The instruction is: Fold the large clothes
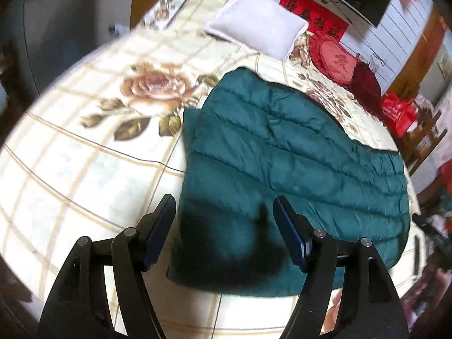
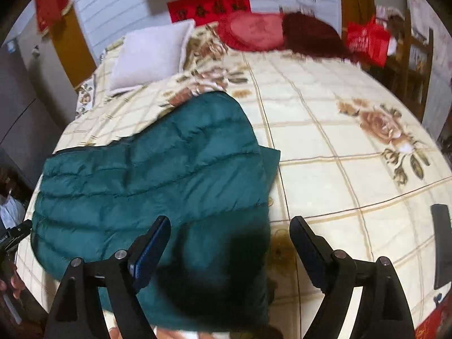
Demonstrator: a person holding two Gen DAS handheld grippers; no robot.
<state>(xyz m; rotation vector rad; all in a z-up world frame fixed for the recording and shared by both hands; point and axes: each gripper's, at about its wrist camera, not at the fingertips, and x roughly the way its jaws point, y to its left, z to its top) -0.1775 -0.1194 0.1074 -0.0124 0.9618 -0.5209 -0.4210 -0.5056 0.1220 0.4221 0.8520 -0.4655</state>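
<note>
A dark teal quilted puffer jacket (image 1: 282,158) lies flat on the bed, folded over itself, with a sleeve edge sticking out at its left side in the left wrist view. My left gripper (image 1: 224,200) hangs above the jacket's near left corner, jaws wide apart with nothing between them. In the right wrist view the same jacket (image 2: 158,175) fills the lower left. My right gripper (image 2: 230,223) hovers over its near right edge, jaws spread and empty. Both cast dark shadows on the fabric.
The bed carries a cream checked quilt with rose prints (image 1: 84,155). A white pillow (image 1: 254,25), a red round cushion (image 1: 336,59) and a dark red cushion (image 2: 310,34) lie at the head. A dark flat object (image 2: 442,243) lies at the bed's right edge. A hand (image 2: 11,285) shows at far left.
</note>
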